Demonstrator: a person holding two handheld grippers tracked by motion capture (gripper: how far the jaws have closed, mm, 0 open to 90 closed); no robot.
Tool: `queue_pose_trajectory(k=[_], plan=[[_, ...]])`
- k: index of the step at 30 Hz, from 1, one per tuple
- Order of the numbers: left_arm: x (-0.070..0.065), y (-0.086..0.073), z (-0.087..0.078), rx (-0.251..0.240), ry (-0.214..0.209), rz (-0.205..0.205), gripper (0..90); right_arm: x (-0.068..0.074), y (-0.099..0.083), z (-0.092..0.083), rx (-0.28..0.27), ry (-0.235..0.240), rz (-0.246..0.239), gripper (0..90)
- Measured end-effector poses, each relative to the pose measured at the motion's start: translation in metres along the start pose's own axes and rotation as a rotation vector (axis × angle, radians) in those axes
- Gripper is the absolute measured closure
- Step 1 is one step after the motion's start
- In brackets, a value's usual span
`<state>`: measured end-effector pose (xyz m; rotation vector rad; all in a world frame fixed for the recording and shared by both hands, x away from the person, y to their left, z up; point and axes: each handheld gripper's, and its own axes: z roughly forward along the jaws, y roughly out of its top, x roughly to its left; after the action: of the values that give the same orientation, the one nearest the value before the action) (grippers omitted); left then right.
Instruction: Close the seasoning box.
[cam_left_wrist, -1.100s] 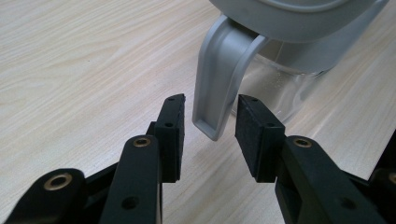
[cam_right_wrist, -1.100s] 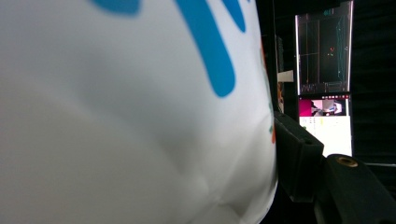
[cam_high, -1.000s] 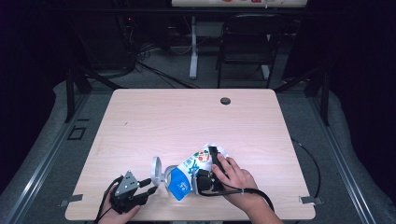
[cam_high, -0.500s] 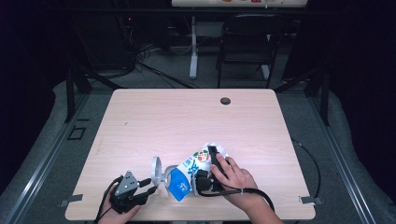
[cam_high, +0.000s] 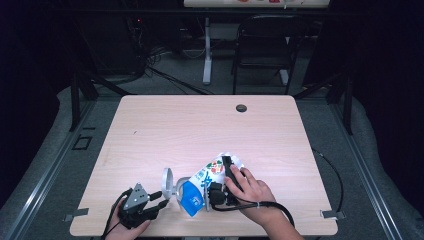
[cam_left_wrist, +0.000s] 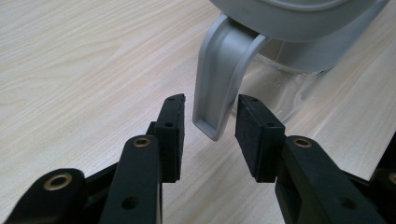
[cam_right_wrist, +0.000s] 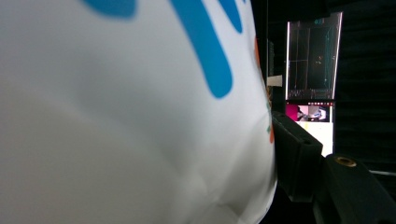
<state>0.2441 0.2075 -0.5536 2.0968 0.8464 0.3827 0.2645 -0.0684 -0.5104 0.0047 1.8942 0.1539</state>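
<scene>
While handle (cam_left_wrist: 219, 93) sits between claw pads untouched.

High view overlooks table (cam_high: 200, 130); gripper views close-up.

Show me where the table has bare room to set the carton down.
The tabletop lies bare from the far edge with its round grommet down to mid-table, and along the left and right sides. The near edge is crowded: pitcher, carton, left gripper and right gripper cluster there.
</scene>
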Motion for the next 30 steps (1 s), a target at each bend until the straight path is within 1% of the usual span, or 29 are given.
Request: queue_pose_trajectory(k=[7,10,11,12,13,14,26,27,28,30], plan=[[-0.0002,0.0002,-0.0005,-0.002,0.0,-0.004,63.4,-0.0001,0.0004,-0.0002,0.001,-0.001,-0.003,43.5],[-0.0002,0.0003,-0.0005,-0.001,0.0,0.001,63.5,-0.0002,0.0006,-0.0003,0.001,-0.003,-0.007,43.6],[-0.0002,0.0005,-0.0006,-0.002,0.0,0.001,63.5,-0.0017,0.0015,-0.0016,0.015,-0.007,-0.025,43.6],[-0.0002,0.0006,-0.0008,-0.002,-0.001,0.0,63.5,-0.0018,0.0015,-0.0016,0.016,-0.005,-0.024,43.6],[-0.0001,0.0007,-0.0008,-0.002,-0.001,0.0,63.5,-0.0006,0.0007,-0.0001,-0.001,-0.001,-0.007,43.6],[0.0,0.0007,-0.0008,-0.002,-0.001,0.0,63.4,-0.0004,0.0006,-0.0002,0.002,0.002,-0.003,43.6],[-0.0001,0.0005,-0.0004,-0.002,0.0,0.002,63.5,-0.0001,0.0007,-0.0002,0.002,0.0,-0.003,43.7],[-0.0003,0.0008,-0.0008,0.007,0.004,0.004,63.5,-0.0007,0.0009,-0.0006,0.003,-0.005,-0.016,43.7],[-0.0005,0.0005,-0.0002,-0.002,0.005,0.003,63.5,-0.0012,0.0013,-0.0014,0.013,-0.007,-0.024,43.7],[-0.0004,0.0009,-0.0008,0.007,0.004,0.005,63.5,-0.0012,0.0014,-0.0014,0.014,-0.007,-0.025,43.6]])
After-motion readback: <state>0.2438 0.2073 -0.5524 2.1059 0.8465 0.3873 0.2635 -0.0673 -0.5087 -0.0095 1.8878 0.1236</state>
